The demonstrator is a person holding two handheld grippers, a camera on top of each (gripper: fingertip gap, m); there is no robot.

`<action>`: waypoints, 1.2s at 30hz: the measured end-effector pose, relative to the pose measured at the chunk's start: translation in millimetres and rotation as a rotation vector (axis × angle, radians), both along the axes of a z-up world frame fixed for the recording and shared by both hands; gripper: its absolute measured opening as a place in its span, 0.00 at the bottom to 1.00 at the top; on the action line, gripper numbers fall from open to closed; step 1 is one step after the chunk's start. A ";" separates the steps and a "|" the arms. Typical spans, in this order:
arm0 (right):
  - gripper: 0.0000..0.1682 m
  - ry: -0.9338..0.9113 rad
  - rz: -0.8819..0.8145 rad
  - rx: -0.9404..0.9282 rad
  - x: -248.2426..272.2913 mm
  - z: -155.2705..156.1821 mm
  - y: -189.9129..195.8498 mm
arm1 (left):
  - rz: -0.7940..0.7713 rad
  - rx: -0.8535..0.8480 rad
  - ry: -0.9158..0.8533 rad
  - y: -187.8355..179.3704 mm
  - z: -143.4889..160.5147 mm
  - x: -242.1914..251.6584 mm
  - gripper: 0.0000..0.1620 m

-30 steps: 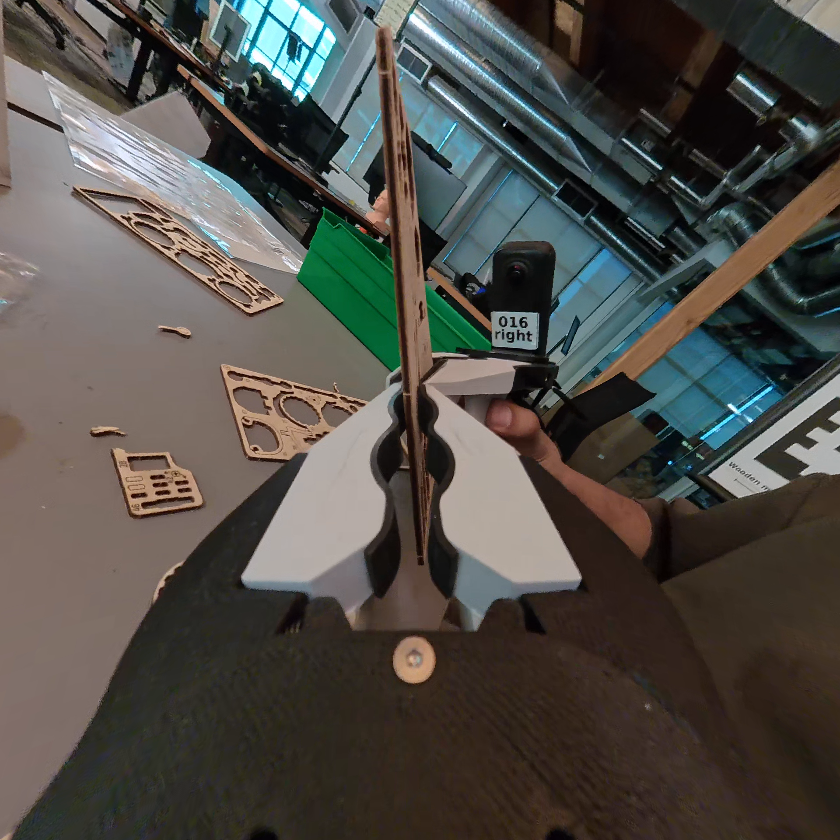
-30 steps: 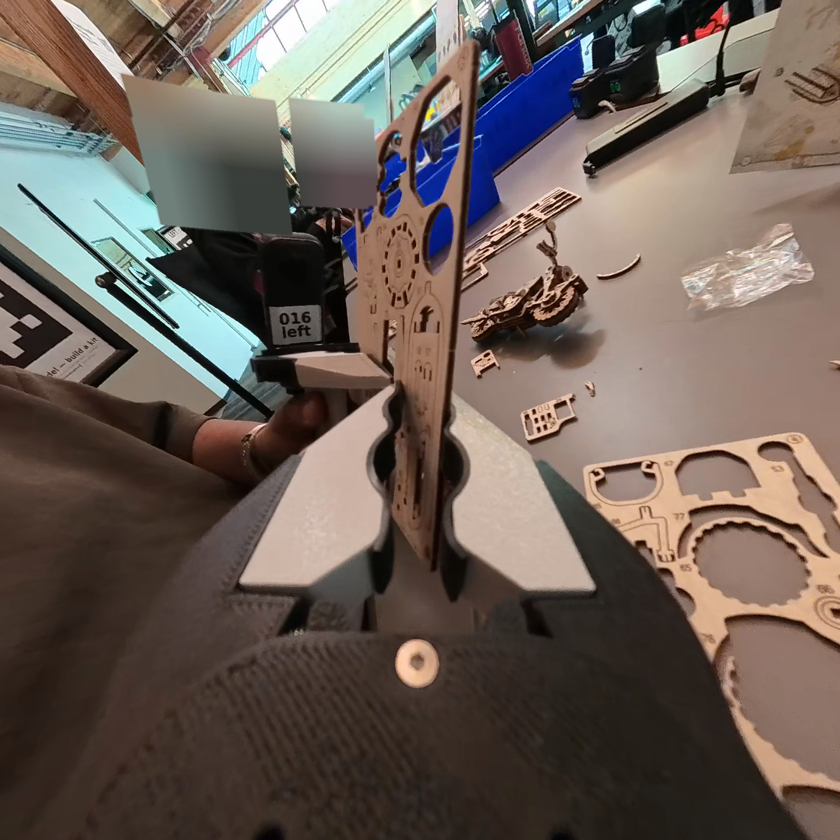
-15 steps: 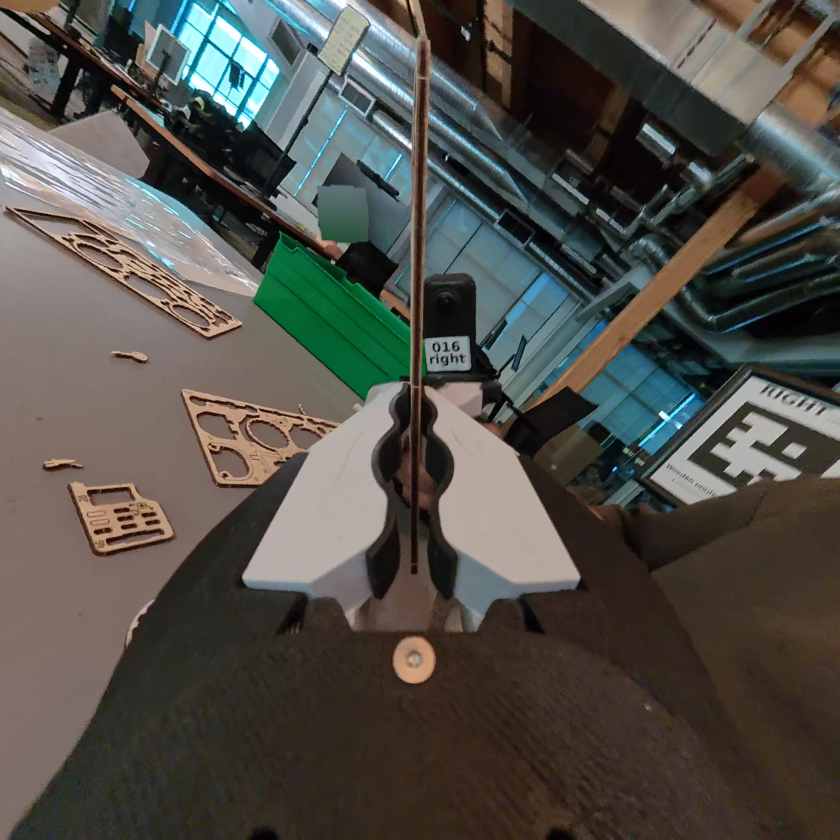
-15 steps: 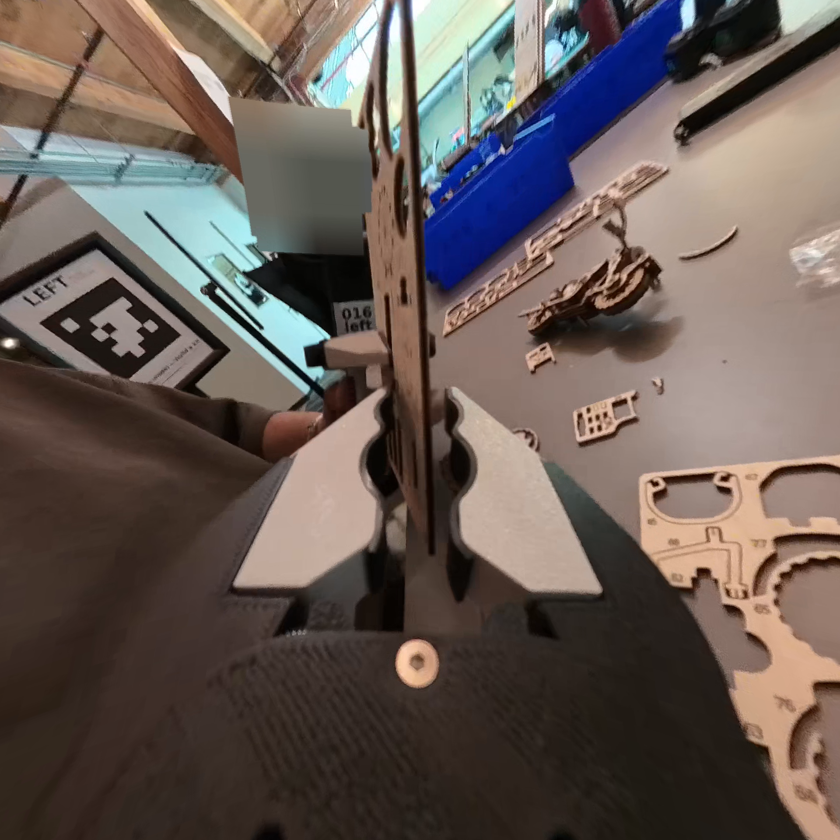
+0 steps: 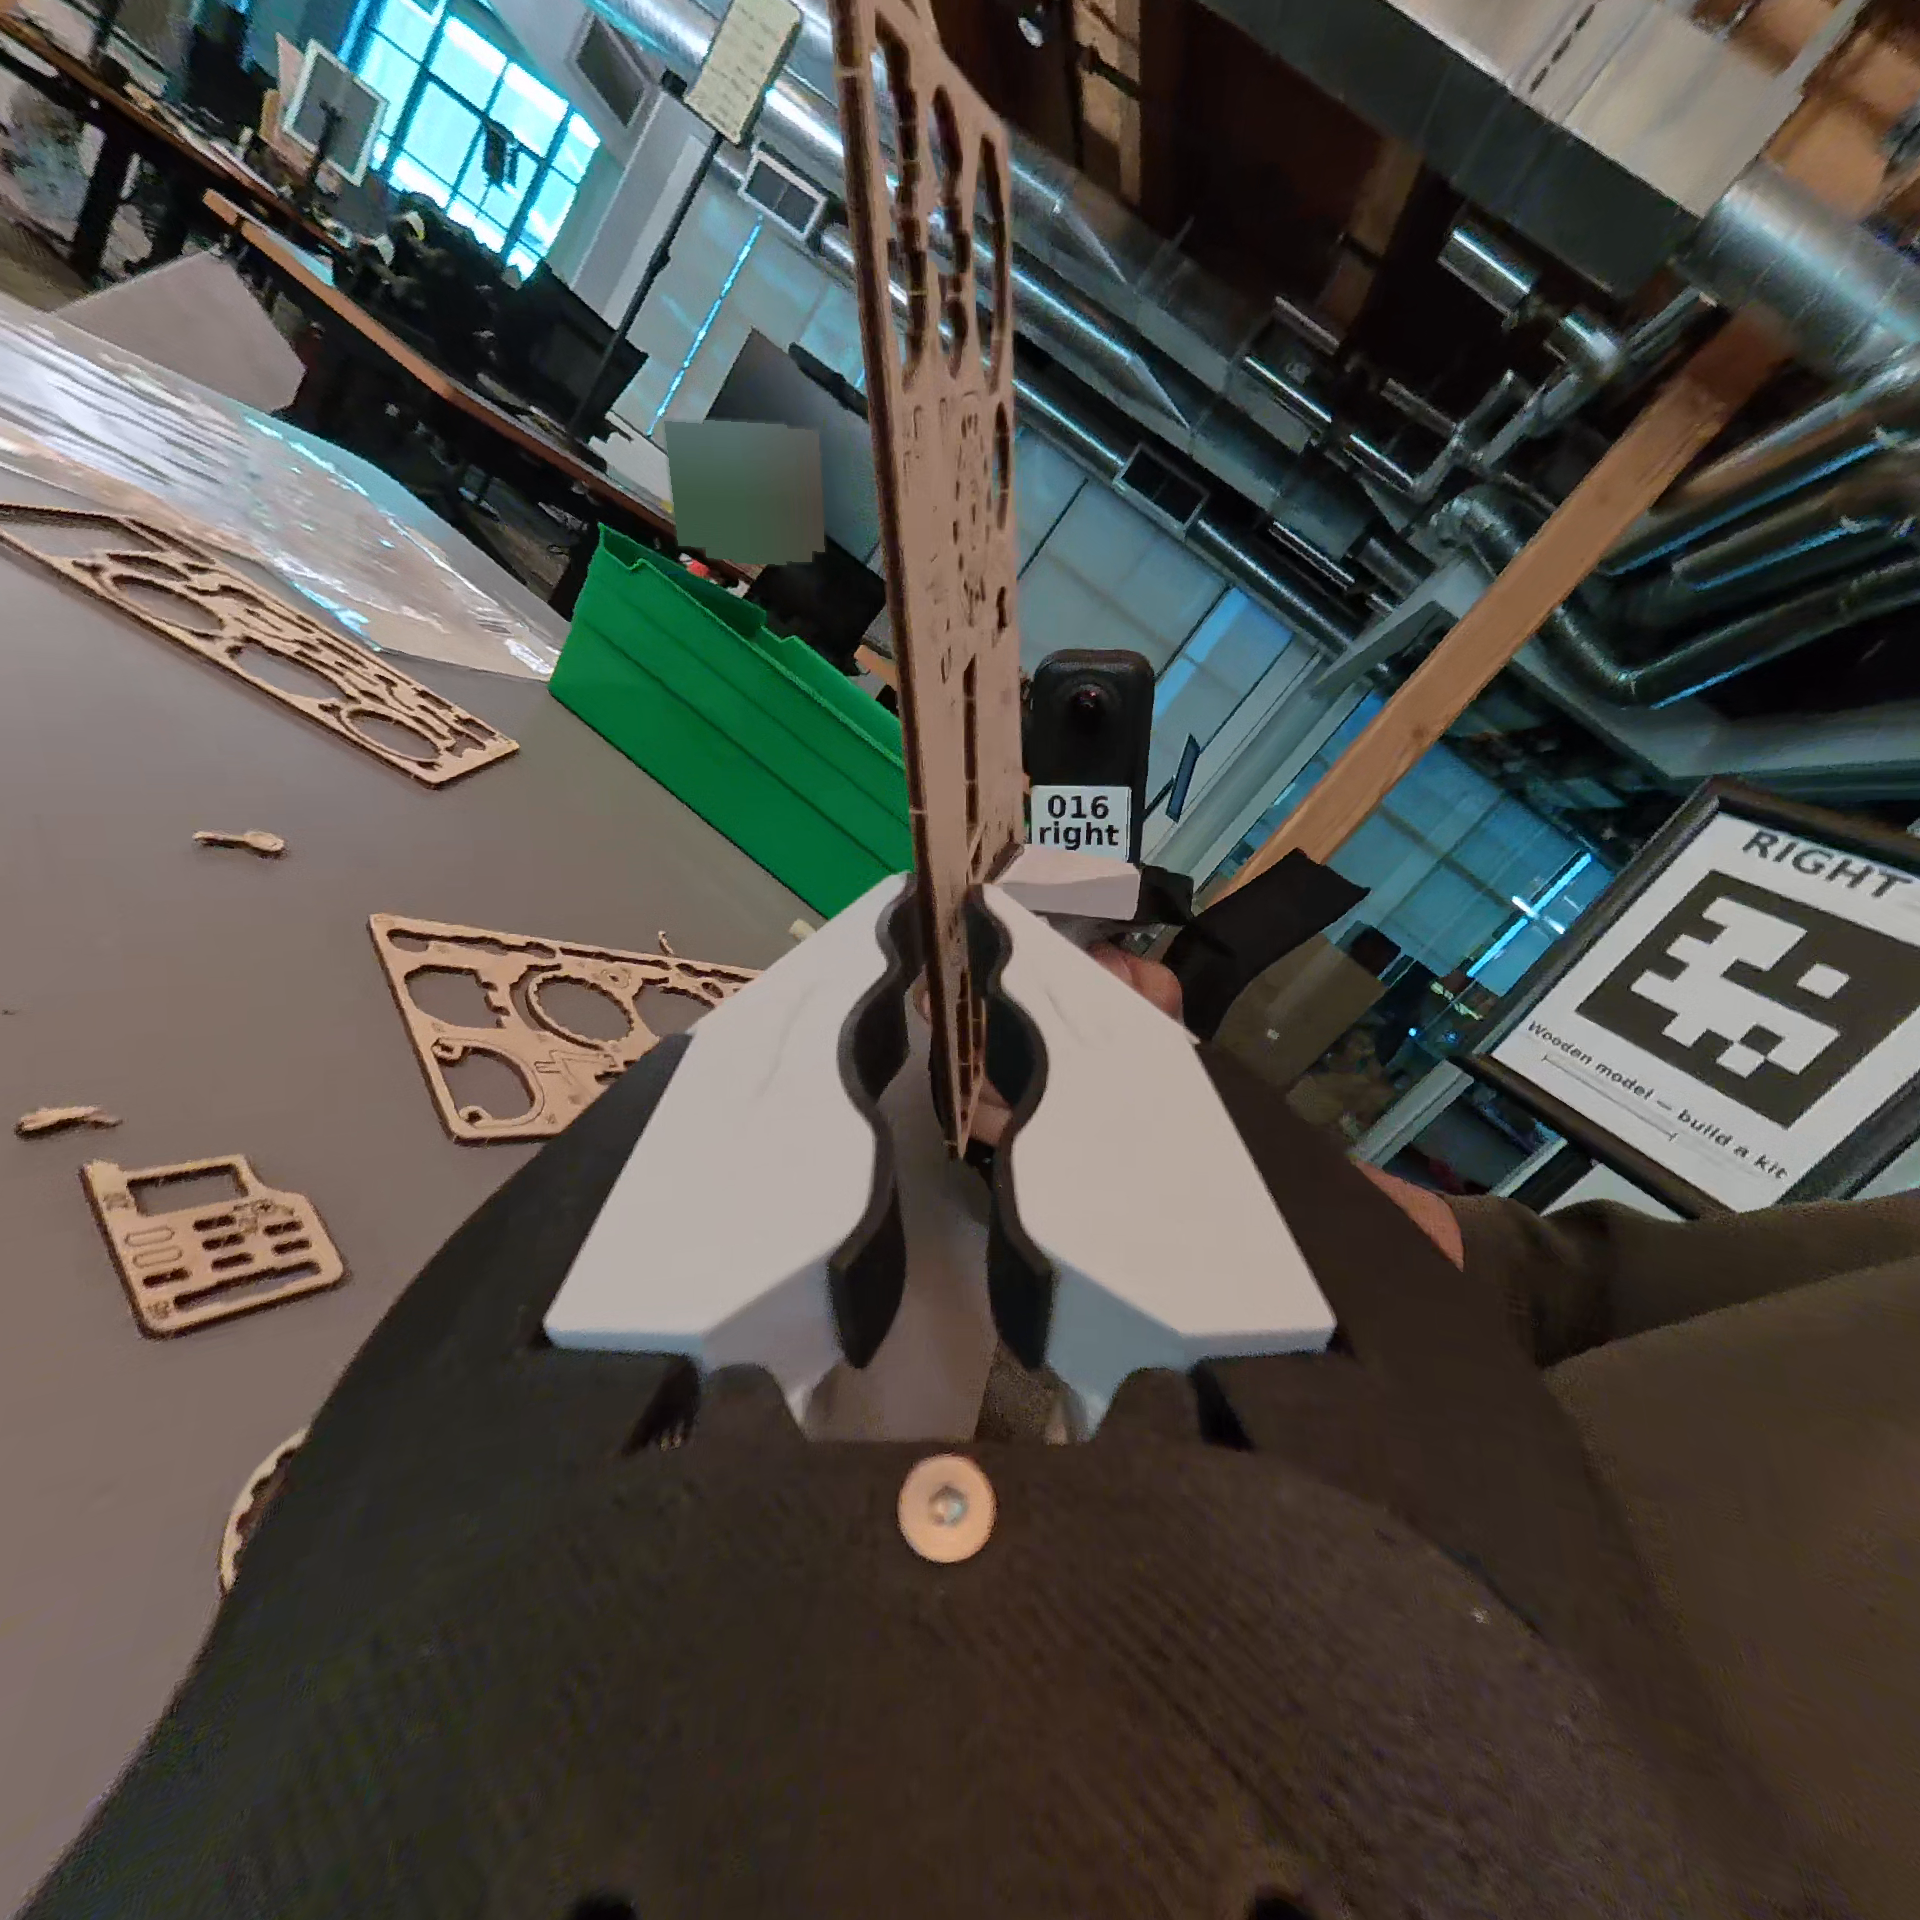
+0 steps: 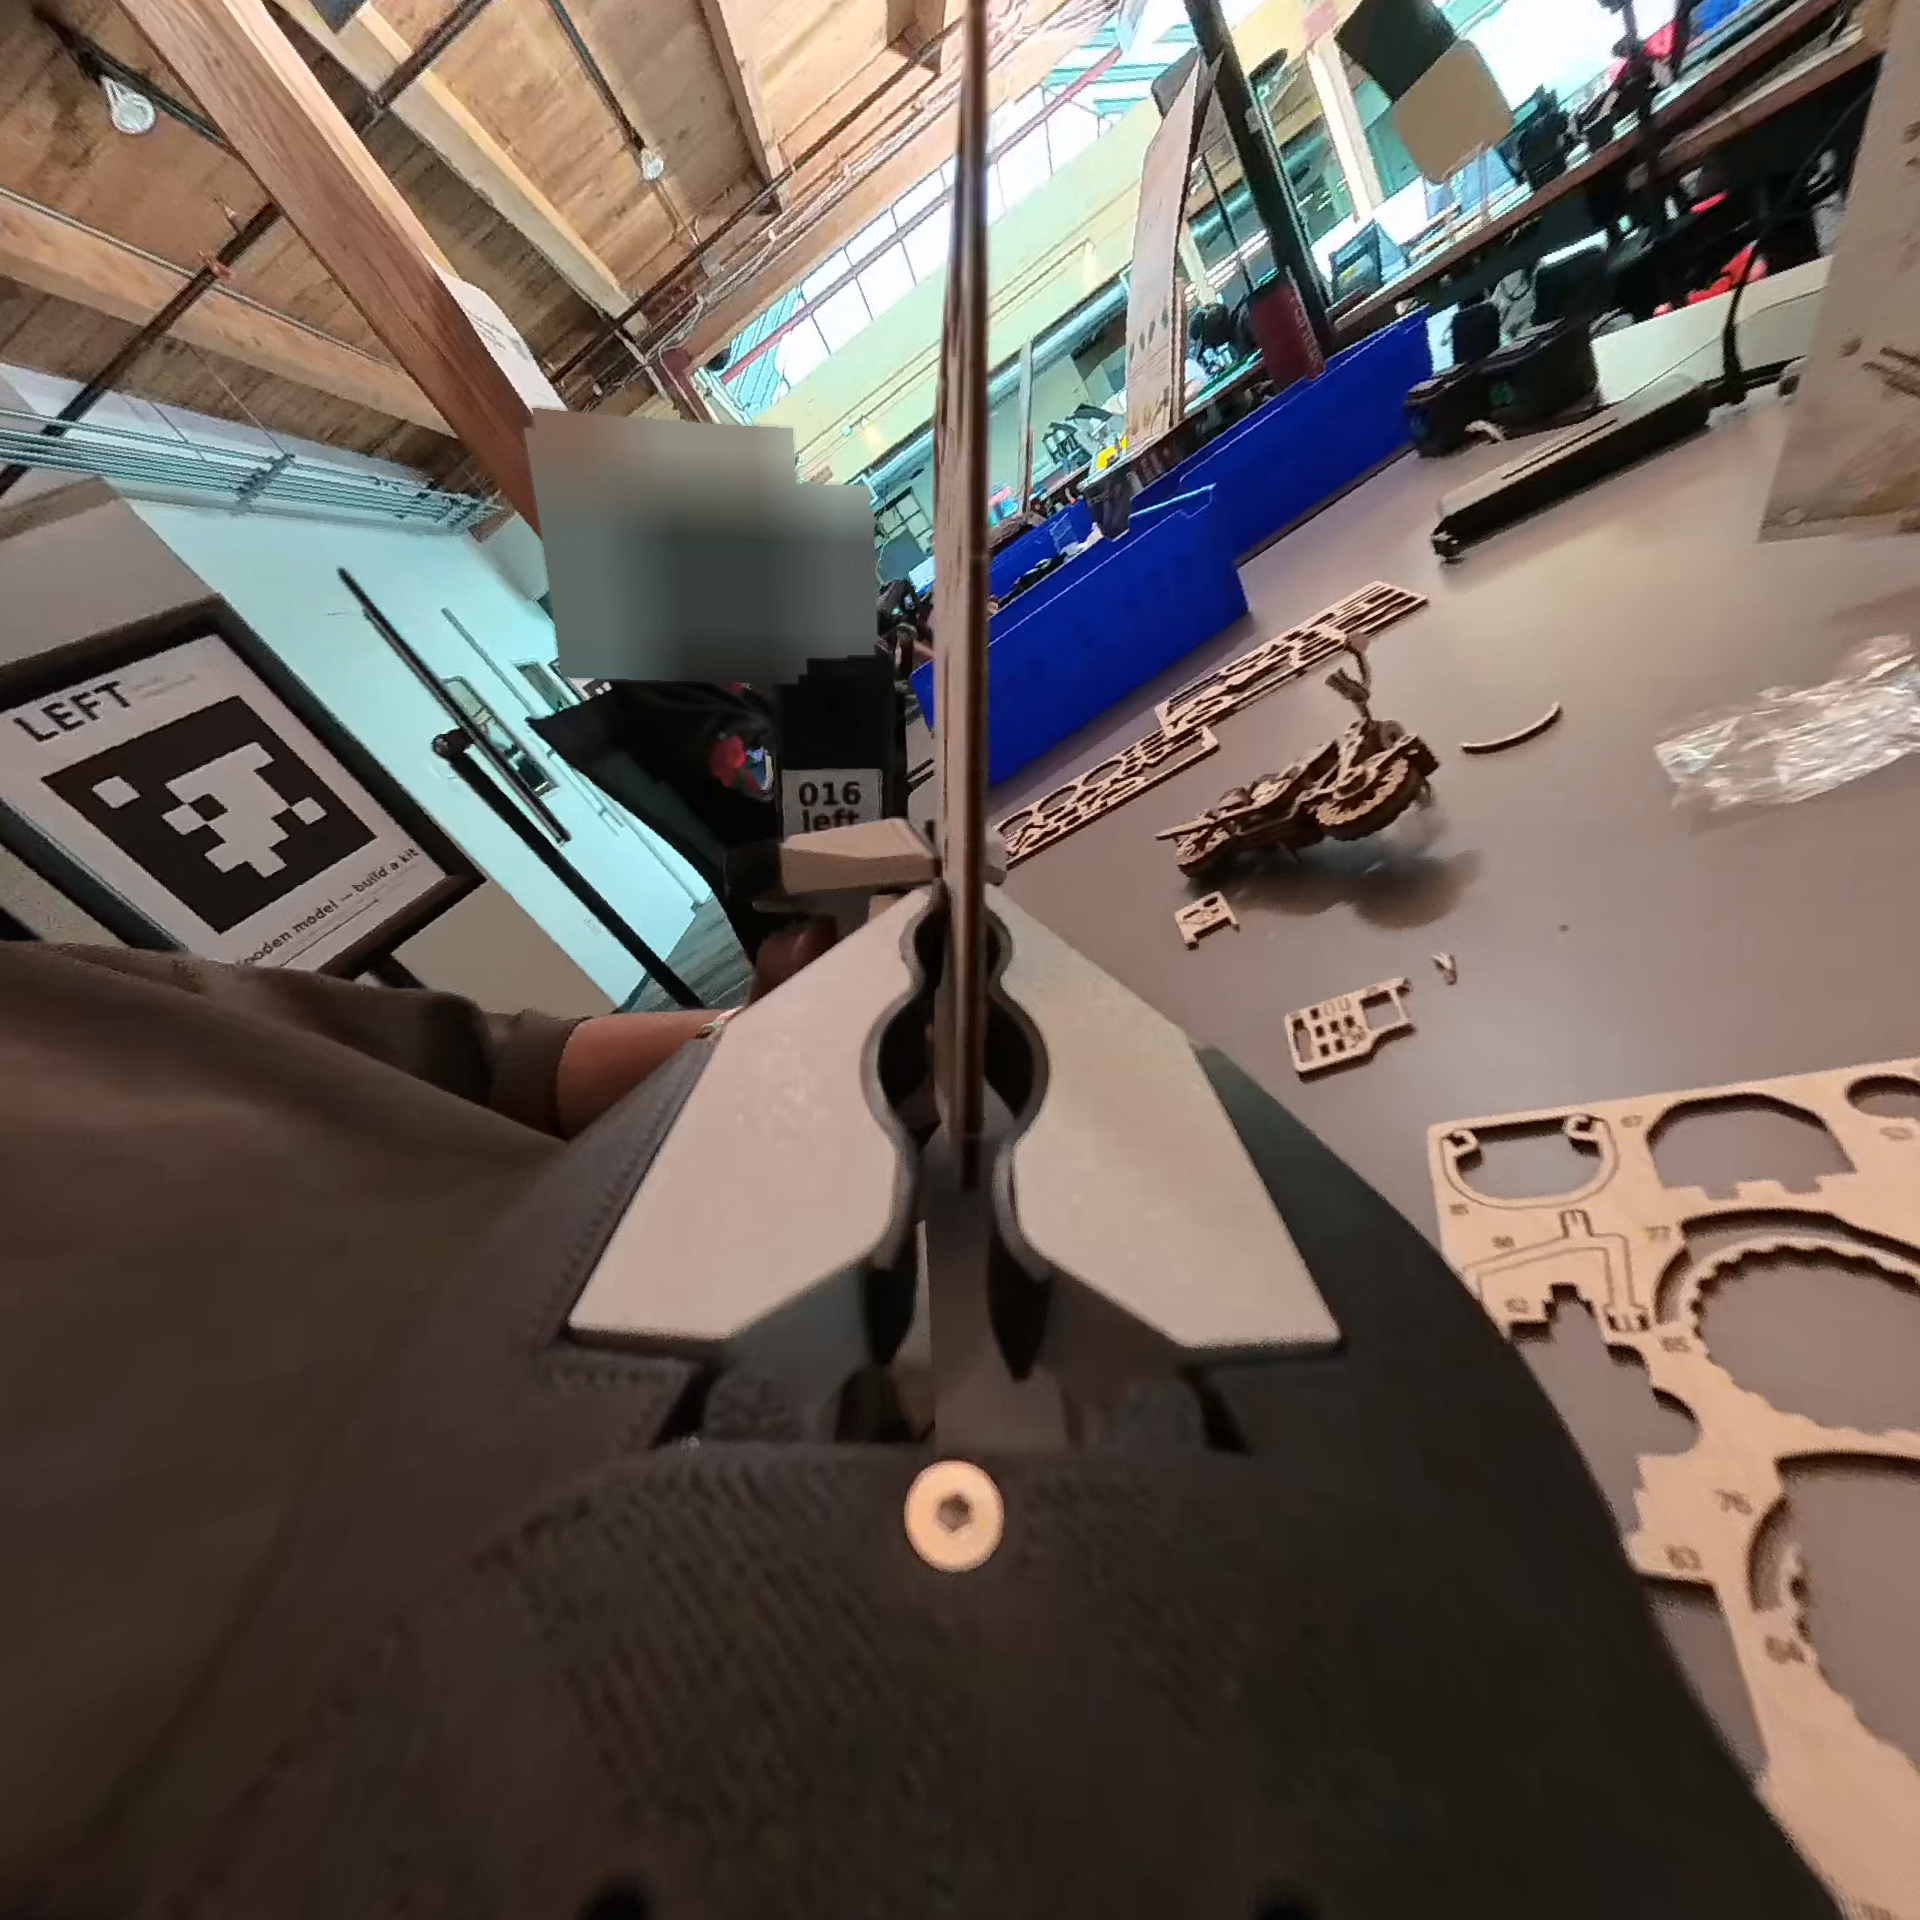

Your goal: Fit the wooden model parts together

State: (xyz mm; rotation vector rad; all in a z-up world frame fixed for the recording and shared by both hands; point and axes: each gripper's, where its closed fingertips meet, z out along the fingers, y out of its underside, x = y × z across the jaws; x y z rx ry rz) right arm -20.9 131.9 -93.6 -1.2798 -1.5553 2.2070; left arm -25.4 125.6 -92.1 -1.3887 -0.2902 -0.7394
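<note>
The wooden sheet [image 5: 951, 582] is held upright at frame centre, above the surface [image 5: 156, 935], gripped by both the left gripper [image 5: 951, 935] and right gripper [image 6: 961, 925]. It has been rotated since a second ago (edge-on in the right view), presumably for inspecting parts.

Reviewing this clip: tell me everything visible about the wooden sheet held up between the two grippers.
The wooden sheet is a thin, flat, light-brown plywood panel, laser-cut with dark edges. Its upper part has large oval and rounded holes where parts are gone; lower down it carries fine cut outlines. It stands upright, lifted off the table. The left gripper and the right gripper each clamp its lower edge from opposite sides. In the right wrist view it shows nearly edge-on, as a thin dark line. Its top runs out of frame.
</note>
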 end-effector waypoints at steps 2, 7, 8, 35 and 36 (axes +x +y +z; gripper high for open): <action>0.01 0.002 -0.021 -0.015 1.8 -0.1 4.3 | -0.030 -0.001 0.007 3.8 1.2 2.5 0.02; 0.01 0.001 -0.084 -0.018 6.8 -2.6 14.8 | -0.080 -0.014 0.032 14.7 -3.5 6.8 0.02; 0.01 0.001 -0.096 -0.021 7.9 -2.7 17.0 | -0.091 -0.015 0.037 16.2 -3.5 8.6 0.02; 0.12 0.030 -0.177 0.208 -9.1 -7.2 14.4 | 0.008 -0.028 0.067 7.3 -6.1 6.1 0.00; 0.12 0.031 -0.180 0.235 -11.0 -8.0 13.4 | 0.014 -0.031 0.066 5.8 -7.2 5.3 0.00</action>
